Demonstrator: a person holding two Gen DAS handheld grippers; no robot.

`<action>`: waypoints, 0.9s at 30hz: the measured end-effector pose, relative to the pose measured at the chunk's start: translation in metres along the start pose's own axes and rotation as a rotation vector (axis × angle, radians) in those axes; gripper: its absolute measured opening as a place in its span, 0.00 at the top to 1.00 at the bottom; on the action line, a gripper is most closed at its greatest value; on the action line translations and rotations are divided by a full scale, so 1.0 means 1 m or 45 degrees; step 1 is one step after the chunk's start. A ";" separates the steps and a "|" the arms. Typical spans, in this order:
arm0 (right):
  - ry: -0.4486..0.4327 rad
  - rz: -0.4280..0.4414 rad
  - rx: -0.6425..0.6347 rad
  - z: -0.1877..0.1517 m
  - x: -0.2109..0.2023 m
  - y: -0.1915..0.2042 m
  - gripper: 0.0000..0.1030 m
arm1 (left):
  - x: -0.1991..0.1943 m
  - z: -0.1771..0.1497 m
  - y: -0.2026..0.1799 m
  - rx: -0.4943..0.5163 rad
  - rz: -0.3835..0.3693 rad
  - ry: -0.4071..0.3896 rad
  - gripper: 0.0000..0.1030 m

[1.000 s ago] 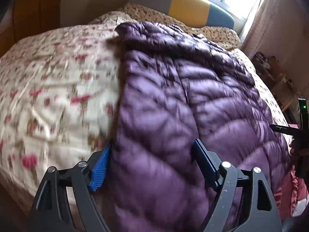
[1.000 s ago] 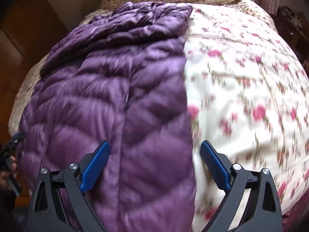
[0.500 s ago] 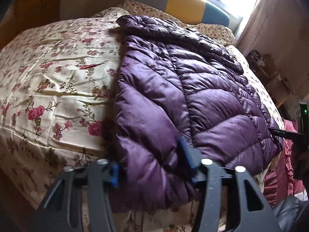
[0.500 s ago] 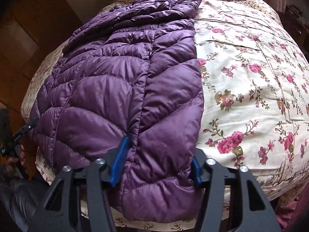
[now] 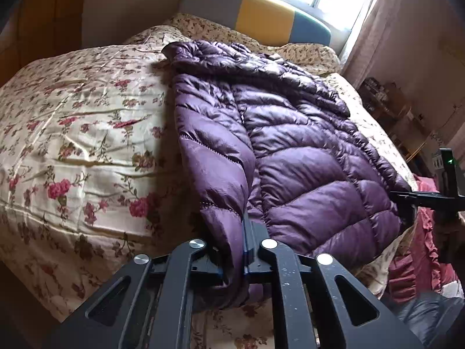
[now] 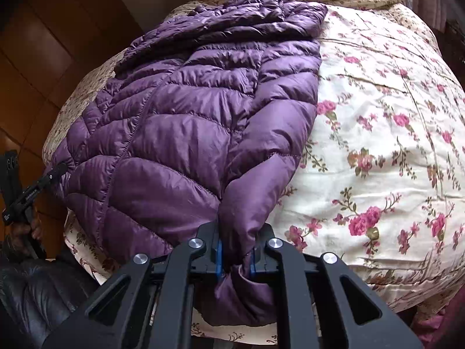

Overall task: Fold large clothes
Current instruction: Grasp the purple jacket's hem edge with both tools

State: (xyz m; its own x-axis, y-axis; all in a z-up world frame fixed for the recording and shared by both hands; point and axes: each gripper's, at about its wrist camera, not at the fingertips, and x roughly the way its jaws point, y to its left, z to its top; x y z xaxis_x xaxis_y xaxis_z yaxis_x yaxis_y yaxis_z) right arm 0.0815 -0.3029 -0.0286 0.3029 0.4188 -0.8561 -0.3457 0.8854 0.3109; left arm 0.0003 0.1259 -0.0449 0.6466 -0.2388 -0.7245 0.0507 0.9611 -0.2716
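Observation:
A purple quilted down jacket (image 5: 290, 157) lies lengthwise on a bed, hood end far, hem near. It also shows in the right wrist view (image 6: 189, 122). My left gripper (image 5: 242, 250) is shut on the jacket's near hem at its left corner. My right gripper (image 6: 235, 258) is shut on the near hem at the right corner, with bunched fabric between the blue pads. Each gripper shows small at the edge of the other view, the right one (image 5: 430, 196) and the left one (image 6: 26, 195).
The bed has a cream floral cover (image 5: 81, 133), wide on one side of the jacket (image 6: 377, 133). A grey, yellow and blue headboard (image 5: 261, 17) and a window stand behind. Wooden wardrobe panels (image 6: 43, 43) are on one side, cluttered shelves (image 5: 389, 101) on the other.
Both grippers were open over the hem a second ago. They moved down and closed on the jacket's near hem corners, bunching the fabric.

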 end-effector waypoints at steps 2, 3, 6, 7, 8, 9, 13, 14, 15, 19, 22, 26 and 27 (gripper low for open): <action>-0.015 0.009 -0.008 0.004 -0.006 0.003 0.91 | -0.004 0.004 0.000 -0.008 -0.024 -0.013 0.93; -0.026 0.015 -0.011 0.005 -0.011 0.003 0.91 | -0.007 0.008 0.001 -0.011 -0.042 -0.021 0.94; -0.063 0.034 -0.023 0.012 -0.023 0.008 0.91 | -0.012 0.018 0.002 -0.026 -0.087 -0.031 0.94; -0.077 0.040 -0.027 0.015 -0.027 0.009 0.92 | -0.015 0.023 0.001 -0.024 -0.104 -0.038 0.94; -0.094 0.049 -0.032 0.018 -0.032 0.011 0.92 | -0.017 0.027 0.000 -0.020 -0.116 -0.044 0.94; -0.106 0.055 -0.037 0.022 -0.035 0.013 0.92 | -0.019 0.030 -0.001 -0.015 -0.125 -0.049 0.94; -0.163 0.083 -0.053 0.039 -0.045 0.016 0.92 | -0.023 0.047 -0.001 -0.030 -0.186 -0.075 0.94; -0.175 0.084 -0.057 0.044 -0.046 0.017 0.92 | -0.022 0.052 0.000 -0.039 -0.193 -0.080 0.94; -0.184 0.083 -0.060 0.048 -0.047 0.018 0.92 | -0.022 0.055 0.000 -0.045 -0.198 -0.085 0.94; -0.230 0.080 -0.070 0.067 -0.050 0.015 0.92 | -0.019 0.076 0.001 -0.052 -0.205 -0.125 0.94; -0.275 0.075 -0.073 0.086 -0.055 0.013 0.92 | -0.016 0.093 0.003 -0.060 -0.209 -0.159 0.94; -0.325 0.059 -0.083 0.112 -0.055 0.010 0.92 | -0.006 0.119 0.007 -0.069 -0.200 -0.194 0.94; -0.340 0.055 -0.080 0.122 -0.053 0.008 0.92 | -0.002 0.127 0.008 -0.076 -0.200 -0.203 0.94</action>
State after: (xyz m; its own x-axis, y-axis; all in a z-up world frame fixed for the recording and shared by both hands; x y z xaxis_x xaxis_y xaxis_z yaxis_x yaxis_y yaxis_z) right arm 0.1707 -0.2933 0.0698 0.5072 0.5015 -0.7009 -0.4152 0.8549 0.3112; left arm 0.0964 0.1519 0.0351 0.7465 -0.3554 -0.5625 0.1184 0.9029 -0.4133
